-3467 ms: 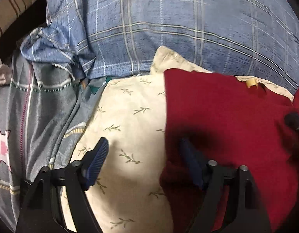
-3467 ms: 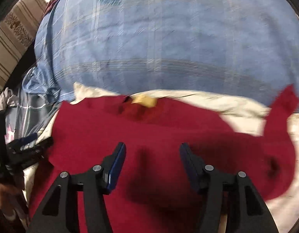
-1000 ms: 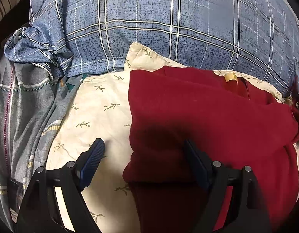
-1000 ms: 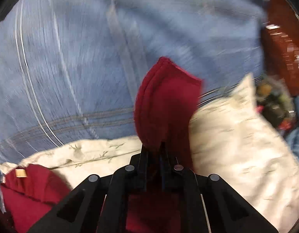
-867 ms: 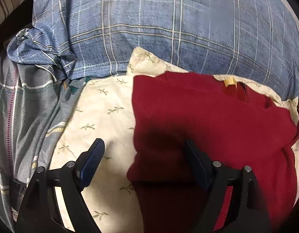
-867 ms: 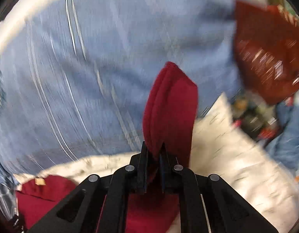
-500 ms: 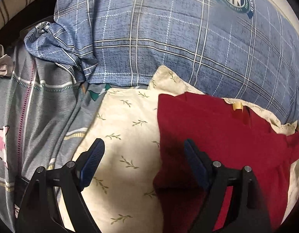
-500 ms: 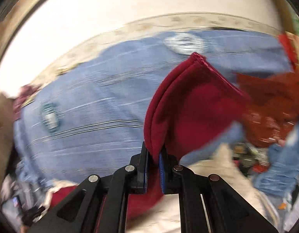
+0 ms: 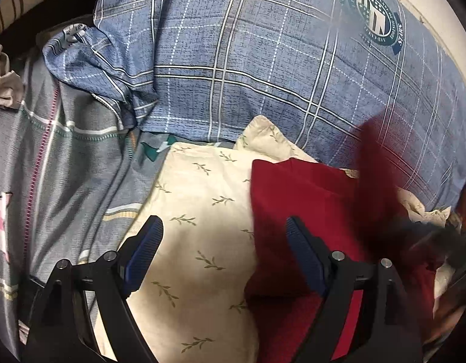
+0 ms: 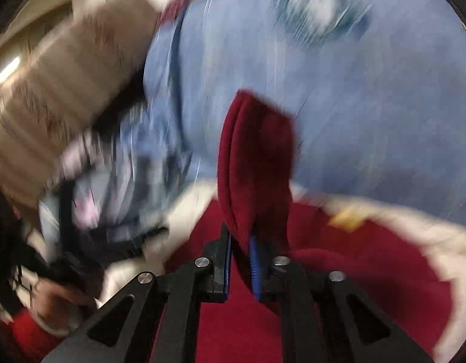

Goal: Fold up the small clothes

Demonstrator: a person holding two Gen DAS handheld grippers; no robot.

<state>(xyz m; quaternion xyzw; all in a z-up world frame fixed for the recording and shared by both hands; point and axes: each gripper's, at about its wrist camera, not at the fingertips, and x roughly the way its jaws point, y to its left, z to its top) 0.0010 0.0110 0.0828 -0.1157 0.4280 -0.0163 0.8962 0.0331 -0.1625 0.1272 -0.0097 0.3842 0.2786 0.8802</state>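
Left wrist view, left to right: grey striped sheet [image 9: 66,166] fills the left side of the frame, a blue plaid pillow [image 9: 248,60] with a round badge print [image 9: 376,19] runs across the top. Cream leaf-print pillow [image 9: 202,211] sits centre, below the plaid one. Red garment [image 9: 308,199] lies on the cream pillow, right of centre, its left edge straight and running down toward the bottom of the frame. A blurred red flap stands up at the right, above the garment's far side. Left tool [image 9: 224,251] in the lower half, jaws wide apart, nothing between them; its left finger is over the cream pillow, its right finger over the red cloth.

Right wrist view, heavily blurred: tan striped cushion [image 10: 60,90] upper left, a hand [image 10: 60,302] at lower left. Right tool [image 10: 240,260] at bottom centre; its jaws are opening, narrow gap, with a fold of the red garment [image 10: 257,157] between them and sticking upward in the middle of the frame. The left pad looks clear of the cloth. The rest of the garment spreads across the lower right on the cream pillow [image 10: 444,242]. Blue pillow [image 10: 354,90] fills the upper right.
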